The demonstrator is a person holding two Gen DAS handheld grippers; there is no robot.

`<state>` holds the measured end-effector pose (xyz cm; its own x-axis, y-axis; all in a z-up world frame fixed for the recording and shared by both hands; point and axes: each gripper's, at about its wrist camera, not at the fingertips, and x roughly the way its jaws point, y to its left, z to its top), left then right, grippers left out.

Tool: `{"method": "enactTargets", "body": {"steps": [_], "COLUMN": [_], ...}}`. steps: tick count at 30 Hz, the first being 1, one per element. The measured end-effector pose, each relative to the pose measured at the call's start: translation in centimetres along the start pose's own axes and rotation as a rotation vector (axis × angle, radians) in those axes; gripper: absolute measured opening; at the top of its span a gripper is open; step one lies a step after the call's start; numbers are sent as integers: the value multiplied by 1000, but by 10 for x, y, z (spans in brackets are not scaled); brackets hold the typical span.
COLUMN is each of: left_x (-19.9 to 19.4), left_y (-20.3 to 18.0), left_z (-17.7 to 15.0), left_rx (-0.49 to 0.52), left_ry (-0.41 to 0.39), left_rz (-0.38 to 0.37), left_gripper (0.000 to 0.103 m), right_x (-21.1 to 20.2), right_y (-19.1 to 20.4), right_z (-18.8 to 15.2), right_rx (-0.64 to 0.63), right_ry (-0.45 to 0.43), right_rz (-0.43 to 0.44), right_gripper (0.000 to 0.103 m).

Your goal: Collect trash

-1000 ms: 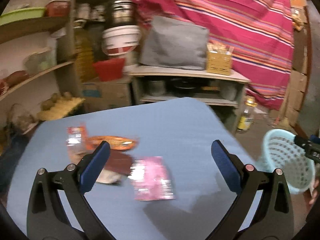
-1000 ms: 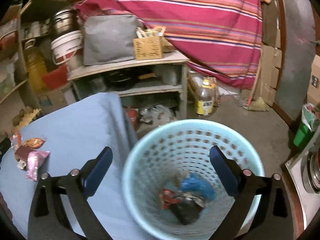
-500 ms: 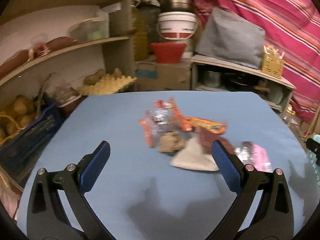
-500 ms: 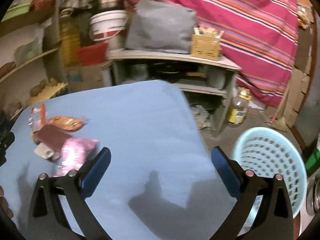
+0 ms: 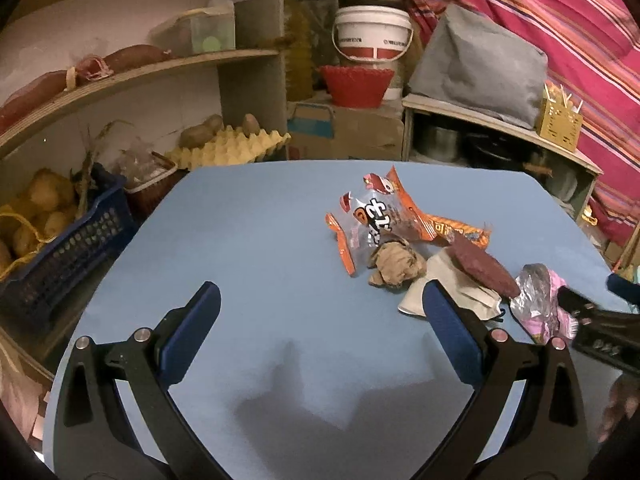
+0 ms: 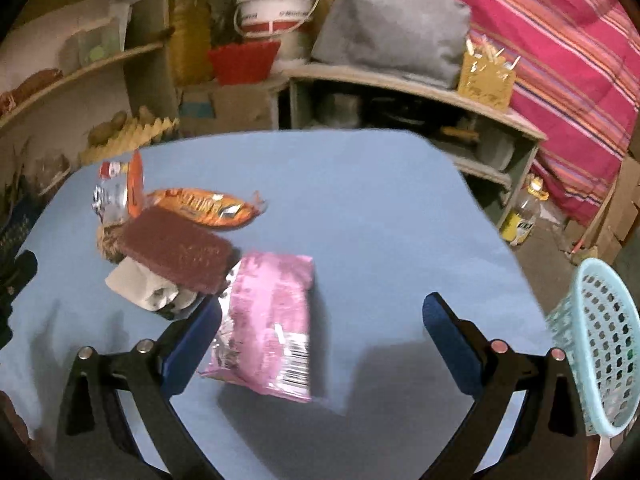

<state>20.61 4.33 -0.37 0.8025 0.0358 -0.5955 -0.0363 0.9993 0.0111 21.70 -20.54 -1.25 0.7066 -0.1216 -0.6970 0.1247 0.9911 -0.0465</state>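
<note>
A pile of trash lies on the blue table (image 5: 260, 240). It holds a pink wrapper (image 6: 272, 320), also in the left wrist view (image 5: 540, 304), a brown pad (image 6: 176, 252), an orange snack bag (image 6: 204, 208), a crumpled brown paper (image 5: 394, 266) and a white tissue (image 6: 136, 284). My right gripper (image 6: 322, 330) is open and empty just above the pink wrapper, which lies between its fingers. My left gripper (image 5: 320, 316) is open and empty, left of the pile. The right gripper also shows at the left view's right edge (image 5: 600, 320).
A light blue trash basket (image 6: 600, 352) stands off the table's right edge. Shelves with potatoes, an egg tray (image 5: 228, 148), a white bucket (image 5: 372, 32) and a red bowl (image 5: 356, 84) stand behind the table. A blue crate (image 5: 60, 248) sits at the left.
My right gripper swung from above the basket to over the table and closed in on the pink wrapper. My left gripper turned left and now faces the table's left part and the pile.
</note>
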Motion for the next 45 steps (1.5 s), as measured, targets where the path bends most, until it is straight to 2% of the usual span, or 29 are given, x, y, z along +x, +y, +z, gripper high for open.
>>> {"method": "enactTargets", "body": {"steps": [2,3,4,5,6,8,10,14,21,26,28,34,41,45], "left_x": [-1,-1,-2,-2,-2,0,2,8,28,38,46,76,93,100], "left_y": [-4,-7,-9,-11,-14,-20,-27,-42,-91,-130,-142,-142,-149,-147], "left_z": [1,2,3,3,4,6,7,11,16,16,16,14,11,11], "left_rx": [11,15,16,18,22,32,28,26,62,146,169,154,190,177], "left_ry": [-5,-8,-7,-7,-7,-5,5,14,42,43,66,161,244,284], "left_rz": [-3,-8,-15,-21,-27,-33,-51,-82,-173,-183,-176,-169,-184,-195], "left_gripper": [98,98,98,98,98,98,98,98,98,98,98,98,98,97], "right_x": [7,10,13,17,20,24,22,7,-1,0,1,6,11,14], "right_y": [5,7,7,7,5,1,-5,-23,-78,-111,-119,-130,-131,-128], "right_z": [-1,-2,-3,-4,-5,-6,-7,-3,6,11,12,14,18,22], "right_rx": [-15,-20,-24,-21,-14,-3,-5,-30,19,48,54,69,77,83], "right_ry": [19,27,47,68,87,104,94,27,7,13,10,16,17,14], "right_rz": [0,5,21,45,79,136,148,84,18,-7,-13,-8,0,5], "right_gripper": [95,83,64,54,38,34,28,27,27,27,27,28,28,28]}}
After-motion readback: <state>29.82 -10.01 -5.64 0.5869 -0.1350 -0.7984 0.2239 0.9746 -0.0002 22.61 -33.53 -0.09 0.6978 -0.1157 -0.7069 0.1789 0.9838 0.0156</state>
